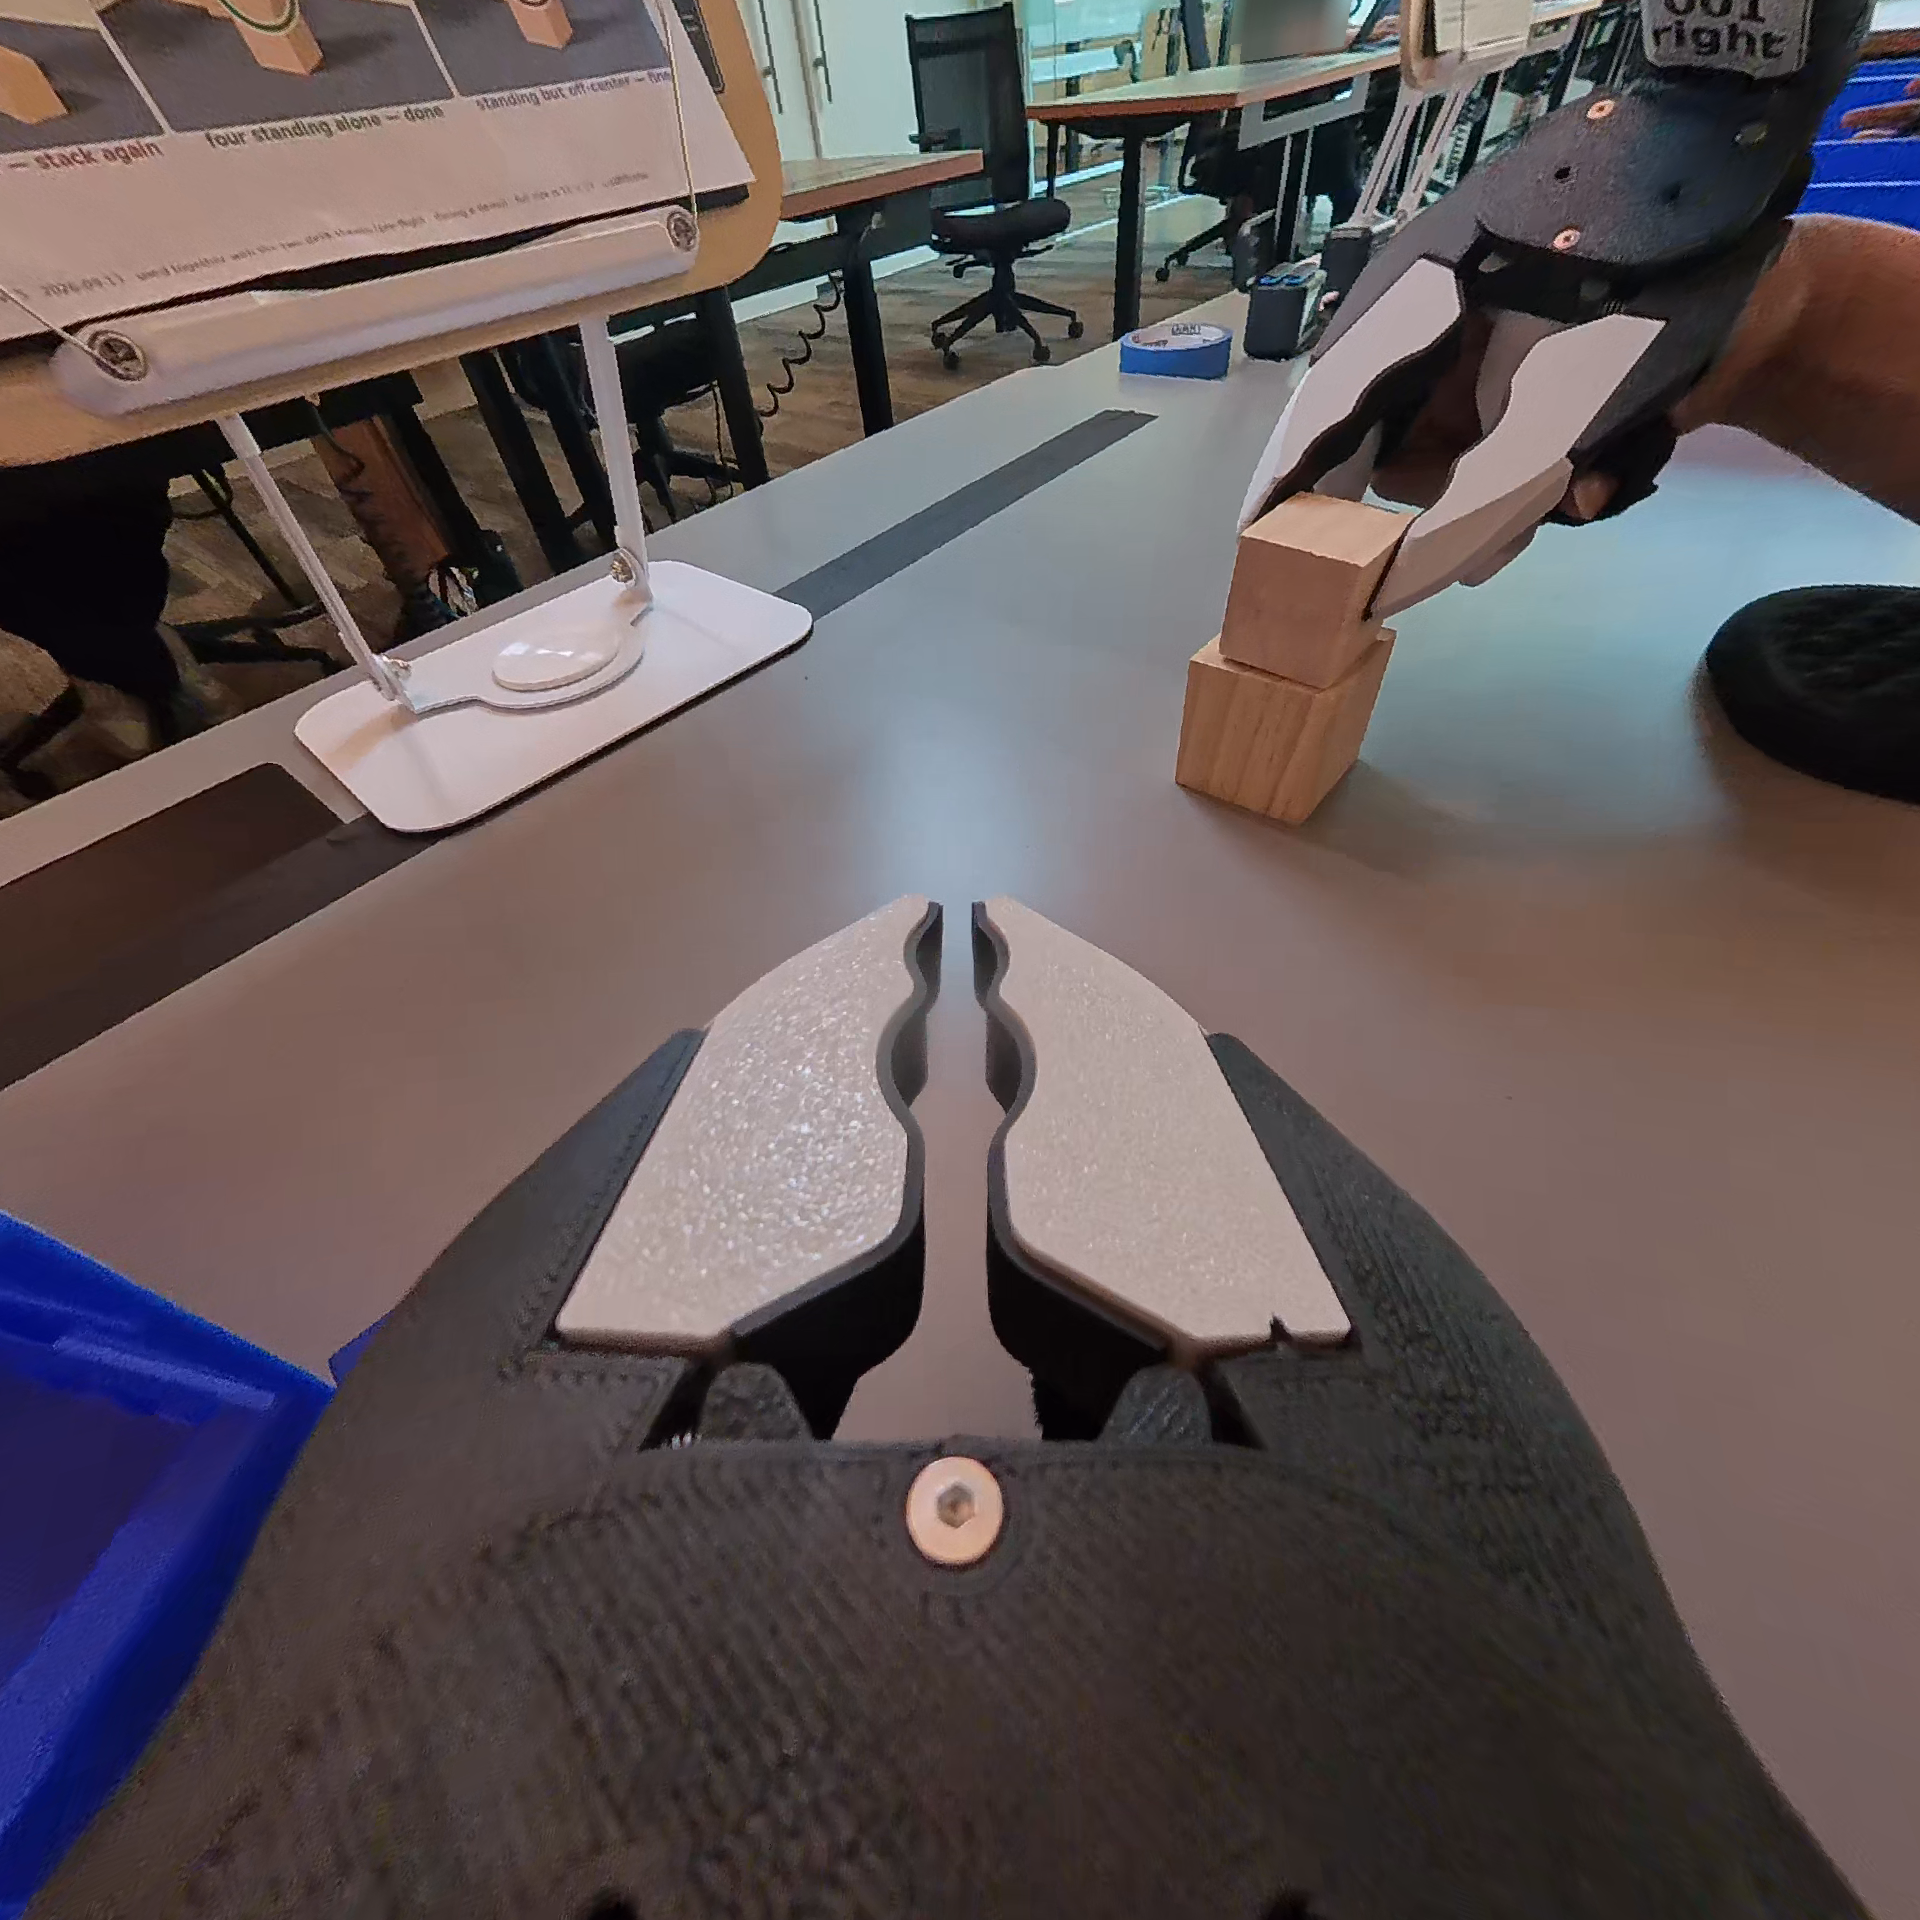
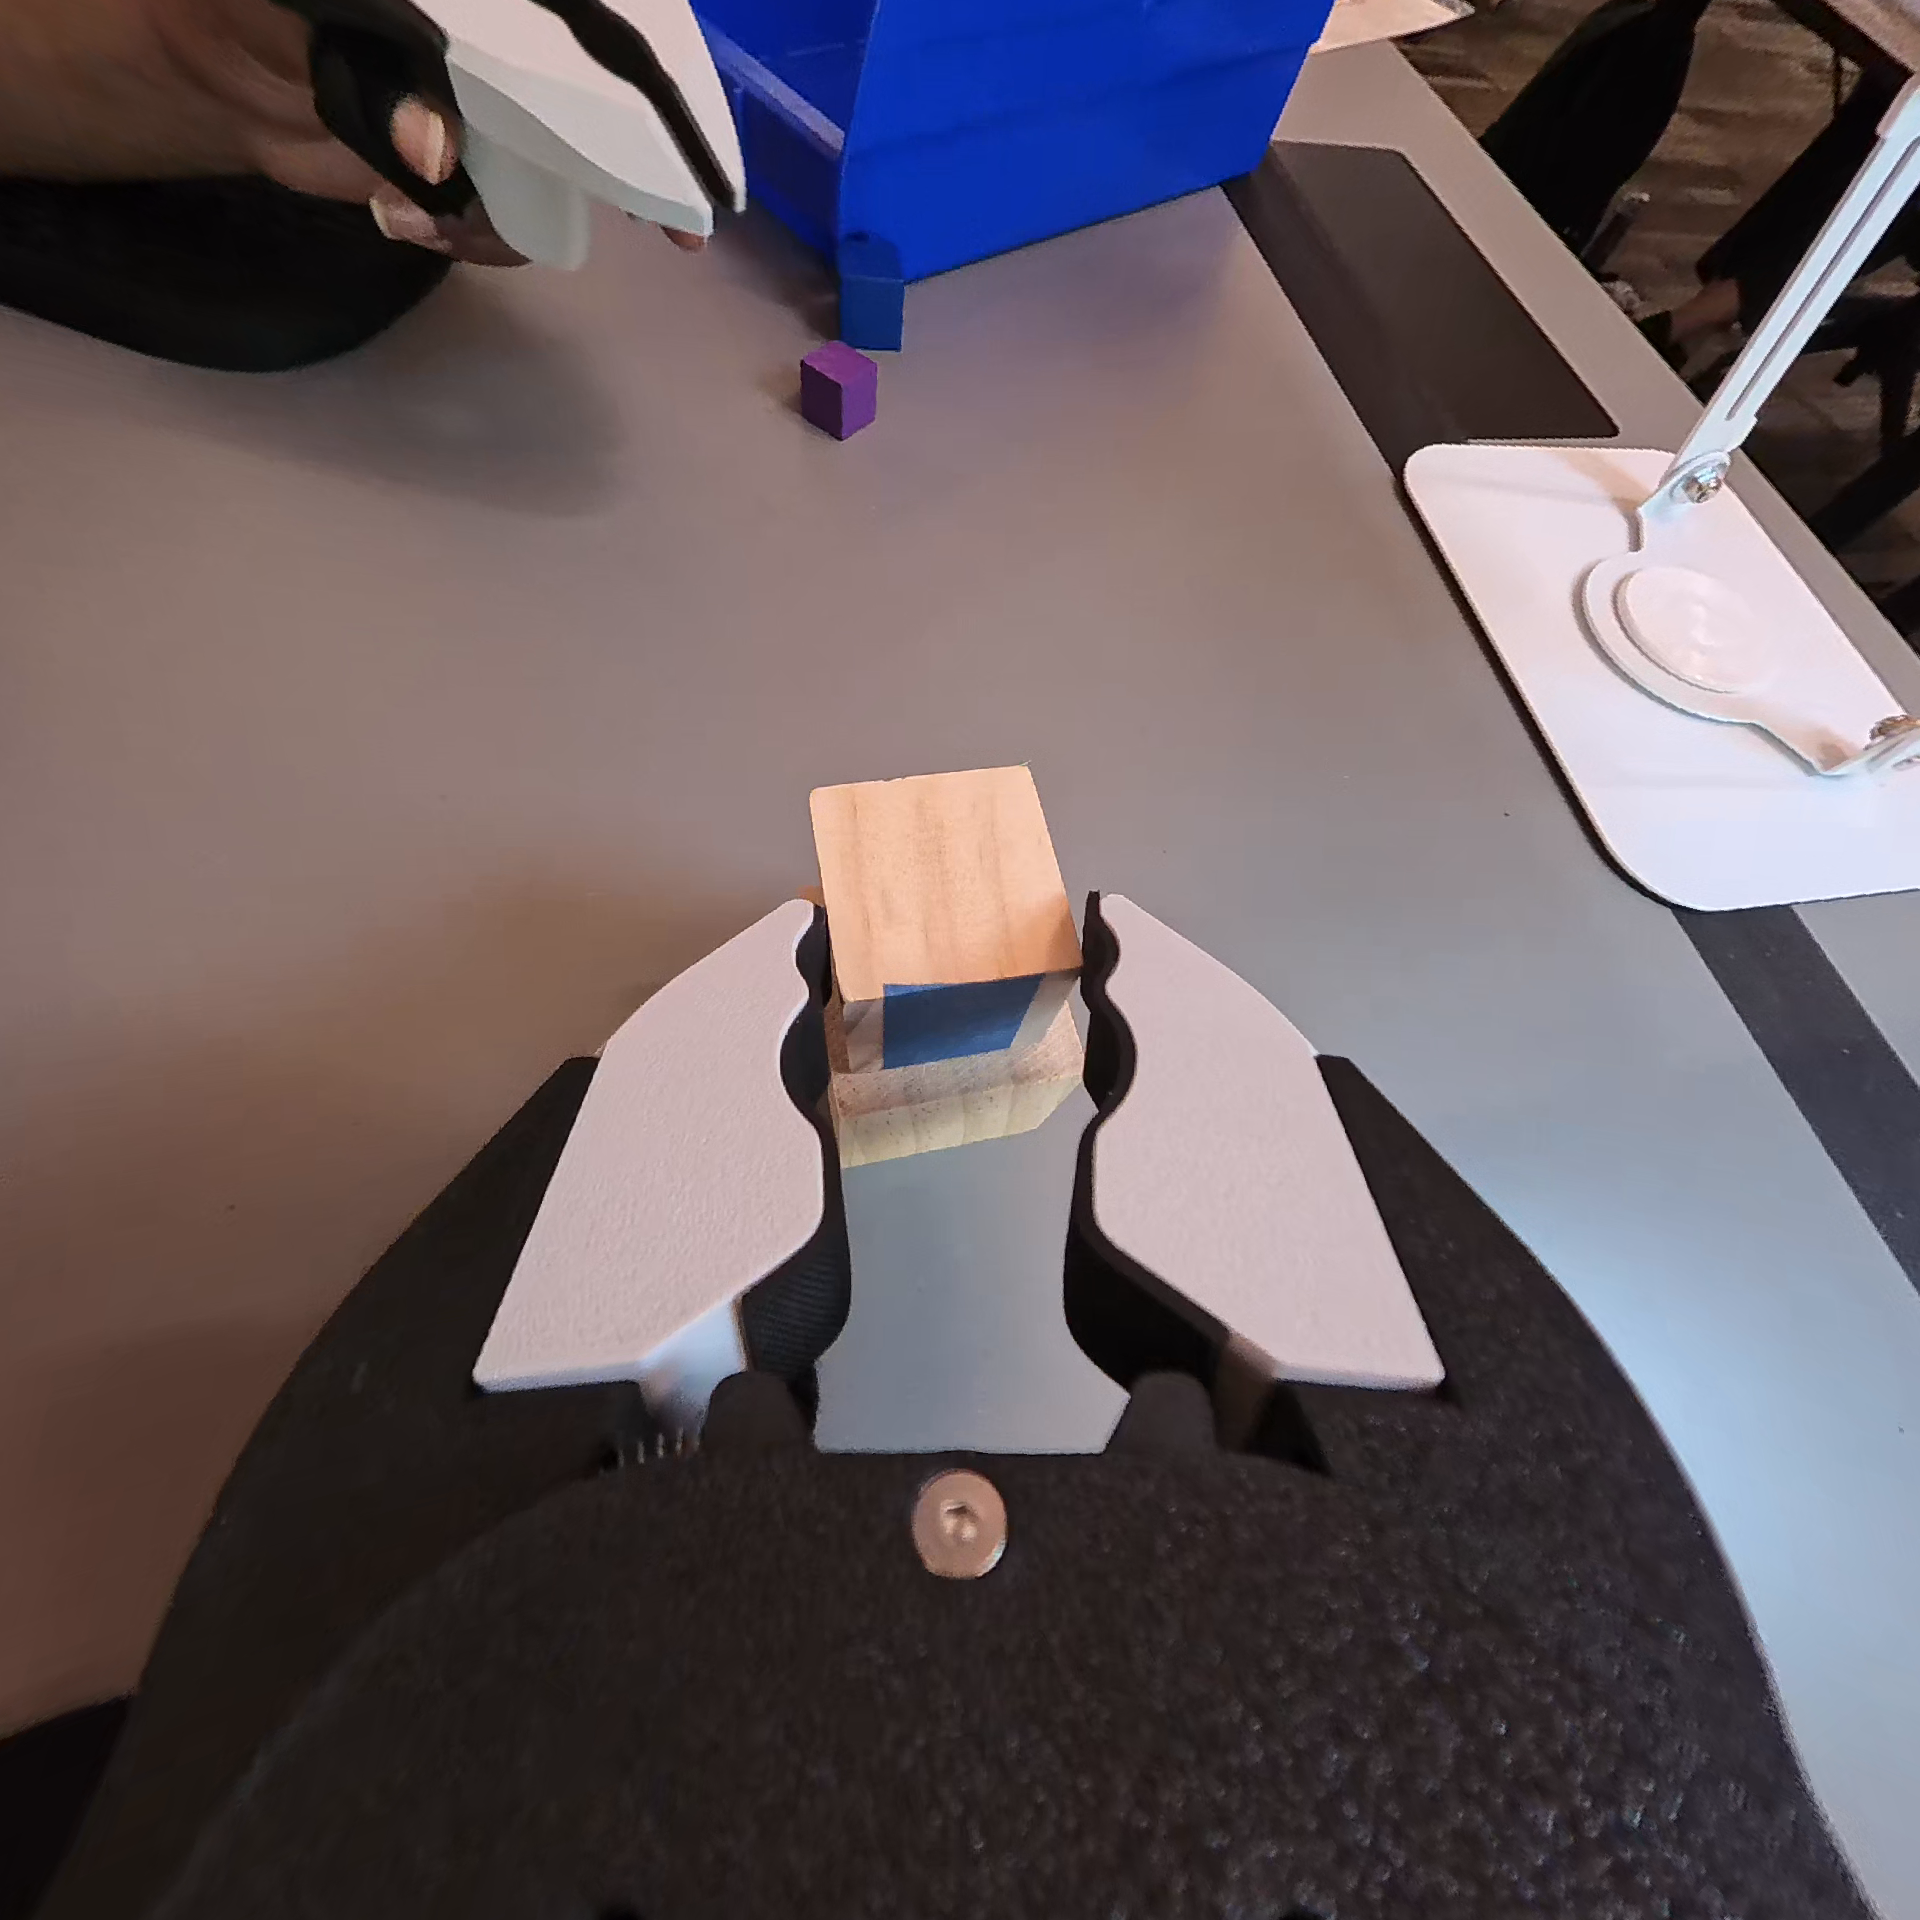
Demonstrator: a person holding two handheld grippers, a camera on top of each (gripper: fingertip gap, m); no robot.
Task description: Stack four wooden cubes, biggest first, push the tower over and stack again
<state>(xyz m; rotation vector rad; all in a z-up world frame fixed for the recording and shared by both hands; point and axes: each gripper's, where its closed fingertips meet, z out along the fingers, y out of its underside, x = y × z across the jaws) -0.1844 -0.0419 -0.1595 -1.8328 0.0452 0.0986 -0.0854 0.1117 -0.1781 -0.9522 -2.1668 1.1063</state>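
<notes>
While the left claw [image 1: 957, 914] hovers low over the bare grey desk [image 1: 1039, 810], its fingers are nearly together with nothing between them; far right, the right claw [image 1: 1340, 520] straddles a pale wooden cube [image 1: 1304, 597] sitting askew on a larger cube [image 1: 1273, 732] — a white stand base [image 1: 561, 696] lies far left. From the right wrist, the right claw [image 2: 951, 920] is apart around that upper cube [image 2: 935, 883], a gap showing at the right pad; a purple cube [image 2: 837, 391] stands far off beside a blue bin [image 2: 997, 135].
</notes>
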